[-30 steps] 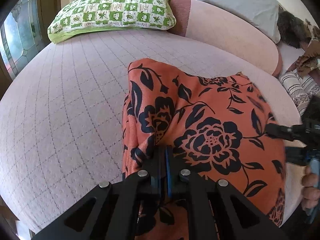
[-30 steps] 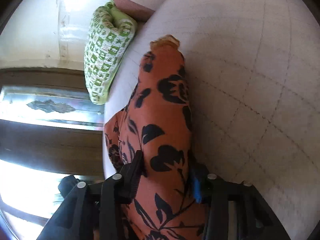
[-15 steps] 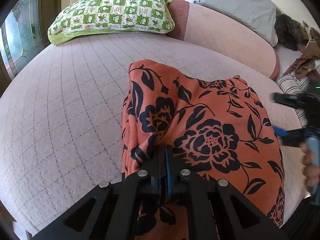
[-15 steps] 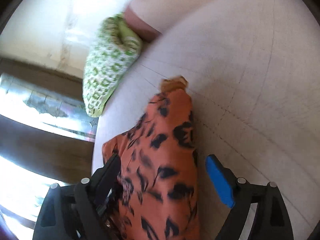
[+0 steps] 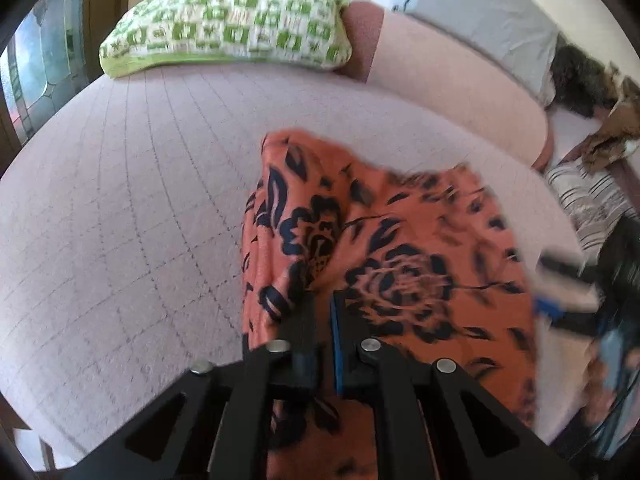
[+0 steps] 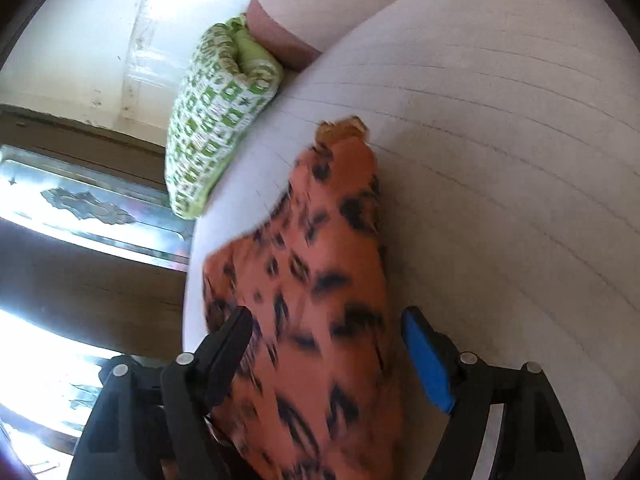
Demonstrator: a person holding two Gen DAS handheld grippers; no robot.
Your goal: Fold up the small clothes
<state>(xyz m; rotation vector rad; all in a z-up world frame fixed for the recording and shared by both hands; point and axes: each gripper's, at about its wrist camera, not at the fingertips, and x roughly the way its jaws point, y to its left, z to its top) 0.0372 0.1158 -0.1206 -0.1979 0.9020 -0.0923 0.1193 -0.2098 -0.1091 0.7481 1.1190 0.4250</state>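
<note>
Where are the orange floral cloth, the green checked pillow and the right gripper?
orange floral cloth (image 5: 400, 280): left wrist view, large black flower.
green checked pillow (image 5: 240, 20): left wrist view, top face.
right gripper (image 6: 326, 344): right wrist view, gap between open fingers.

The garment (image 5: 400, 240) lies on the bedspread (image 5: 120, 220), with the checked pillow (image 5: 228, 20) behind it to the left and a long bolster (image 5: 452, 76) behind it to the right. Right of the bolster sits a heap of other clothes (image 5: 592, 200). The left gripper (image 5: 322, 312) stands at the garment's near edge; the right gripper (image 6: 324, 340) straddles the garment.

Left gripper (image 5: 320, 312) pinching the orange floral cloth (image 5: 400, 248) near its left edge. Green checkered pillow (image 5: 228, 20) sits well behind the cloth.
</note>
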